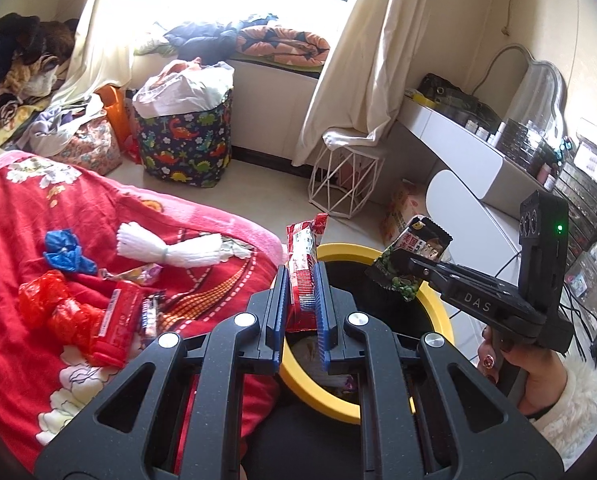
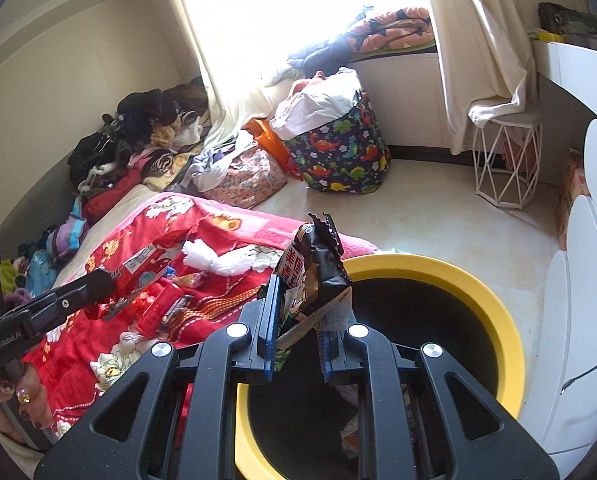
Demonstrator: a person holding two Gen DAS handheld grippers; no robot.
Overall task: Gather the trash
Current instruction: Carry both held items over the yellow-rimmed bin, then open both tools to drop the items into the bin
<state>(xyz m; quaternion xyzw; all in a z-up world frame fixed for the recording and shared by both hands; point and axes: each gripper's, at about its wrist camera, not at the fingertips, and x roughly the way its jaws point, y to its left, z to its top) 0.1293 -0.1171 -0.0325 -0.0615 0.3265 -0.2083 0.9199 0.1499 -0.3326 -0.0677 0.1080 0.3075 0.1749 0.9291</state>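
Bedding, a plush red floral blanket [image 1: 78, 216], is lying beside the round yellow-rimmed bin [image 2: 438, 270]. Over the bin's dark mouth, the left gripper [image 1: 302, 280] is pinching a glossy red wrapper [image 1: 304, 264], and the right gripper [image 2: 298, 312] is clamping a crinkled green-and-black snack packet [image 2: 318, 272].

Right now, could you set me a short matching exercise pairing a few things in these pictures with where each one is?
Things:
1. red wrapper
2. green snack packet
3. blue crumpled bag
4. dinosaur-print basket

Places:
A. on the floor below the window
B. lying on the red blanket
C. clamped in the right gripper
D. clamped in the left gripper

Pairs: 1-D, 2-C, 3-B, 4-A
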